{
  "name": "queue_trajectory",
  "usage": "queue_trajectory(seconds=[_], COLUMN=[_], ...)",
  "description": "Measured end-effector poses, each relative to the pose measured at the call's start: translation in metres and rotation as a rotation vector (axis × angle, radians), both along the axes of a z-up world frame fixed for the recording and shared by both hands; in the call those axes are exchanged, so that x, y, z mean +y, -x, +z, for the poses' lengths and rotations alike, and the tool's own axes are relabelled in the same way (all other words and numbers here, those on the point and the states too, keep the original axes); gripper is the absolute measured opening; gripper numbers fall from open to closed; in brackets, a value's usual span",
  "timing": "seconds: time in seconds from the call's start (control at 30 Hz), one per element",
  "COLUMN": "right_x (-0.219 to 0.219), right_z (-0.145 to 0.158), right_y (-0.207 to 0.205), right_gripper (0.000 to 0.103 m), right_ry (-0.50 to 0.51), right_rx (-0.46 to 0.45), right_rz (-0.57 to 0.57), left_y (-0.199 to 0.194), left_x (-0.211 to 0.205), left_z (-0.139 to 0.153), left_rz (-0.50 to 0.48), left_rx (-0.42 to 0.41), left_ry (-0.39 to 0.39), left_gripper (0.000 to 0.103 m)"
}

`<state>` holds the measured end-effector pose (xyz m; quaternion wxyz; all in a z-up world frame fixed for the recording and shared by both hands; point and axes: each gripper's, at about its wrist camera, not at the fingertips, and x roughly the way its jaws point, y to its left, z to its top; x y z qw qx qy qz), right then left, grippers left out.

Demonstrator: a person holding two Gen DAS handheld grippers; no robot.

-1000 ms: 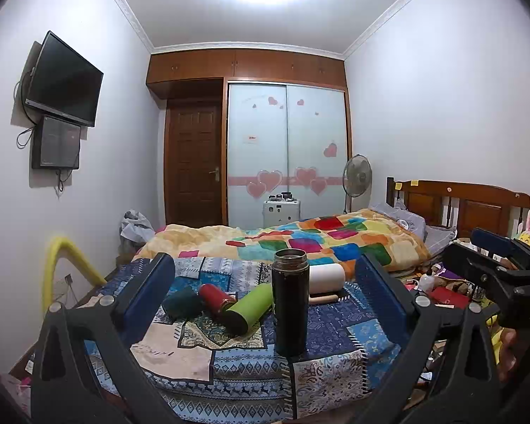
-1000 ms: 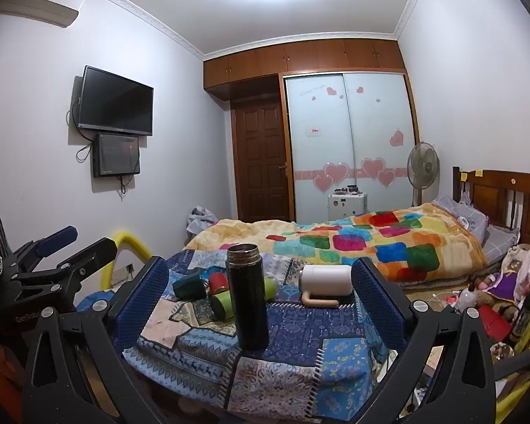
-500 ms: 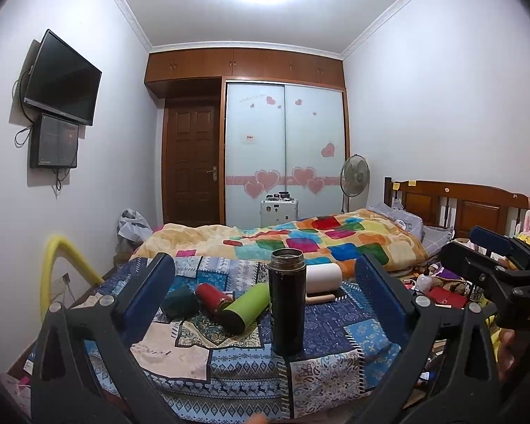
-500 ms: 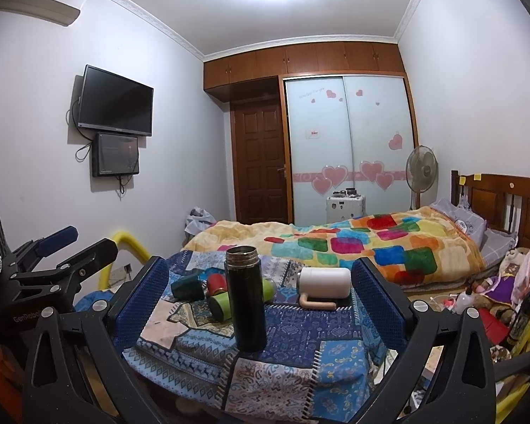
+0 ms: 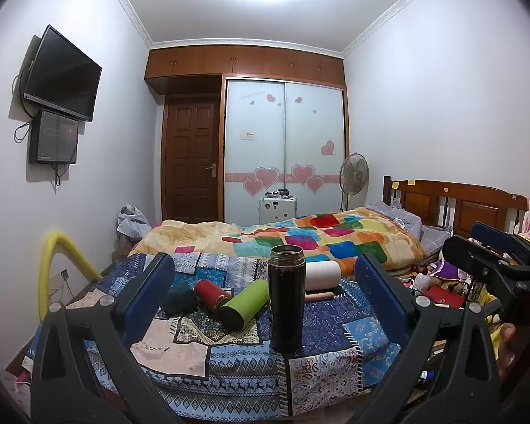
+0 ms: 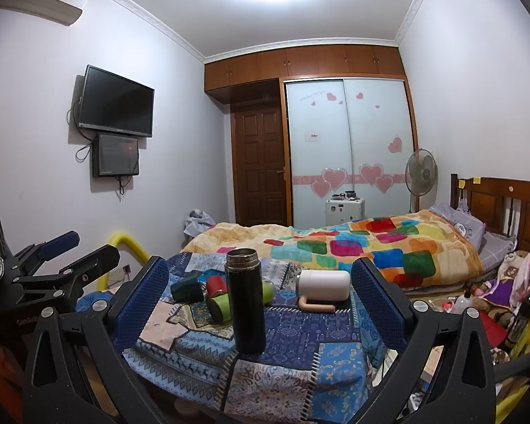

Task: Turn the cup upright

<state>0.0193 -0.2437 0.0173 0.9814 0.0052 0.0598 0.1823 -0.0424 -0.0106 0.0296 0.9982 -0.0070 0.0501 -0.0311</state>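
Observation:
A black flask (image 5: 286, 309) (image 6: 246, 302) stands upright on the patchwork cloth of a small table (image 5: 318, 364) (image 6: 300, 364). Behind it lie a green cup (image 5: 245, 304) (image 6: 219, 309), a red cup (image 5: 212, 293) (image 6: 216, 285), a dark green cup (image 5: 179, 296) (image 6: 186, 289) and a white cup with a tan handle (image 5: 322, 275) (image 6: 323, 284), all on their sides. My left gripper (image 5: 265, 295) is open and empty, short of the table. My right gripper (image 6: 259, 293) is open and empty too; it also shows at the right edge of the left wrist view.
A bed (image 5: 300, 240) with a colourful blanket lies behind the table. Clutter and bags (image 6: 505, 293) sit on the floor at the right. A yellow foam tube (image 5: 58, 258) arches at the left by the wall.
Both views have shifted very slightly. The cups and flask have not moved and both grippers stay open.

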Motion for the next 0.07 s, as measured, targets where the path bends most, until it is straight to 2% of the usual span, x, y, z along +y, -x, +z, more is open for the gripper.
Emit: queue_trajectory(seconds=[0.07], right_x=[0.0000], right_z=[-0.0008], right_y=[0.0000], right_gripper=[0.103], right_ry=[-0.001], right_rx=[0.001], right_rz=[0.001], left_y=[0.0000], left_x=[0.0004], left_z=[-0.0003], left_rz=[0.000], left_rx=[0.000], left_ry=[0.000], left_gripper=[0.103])
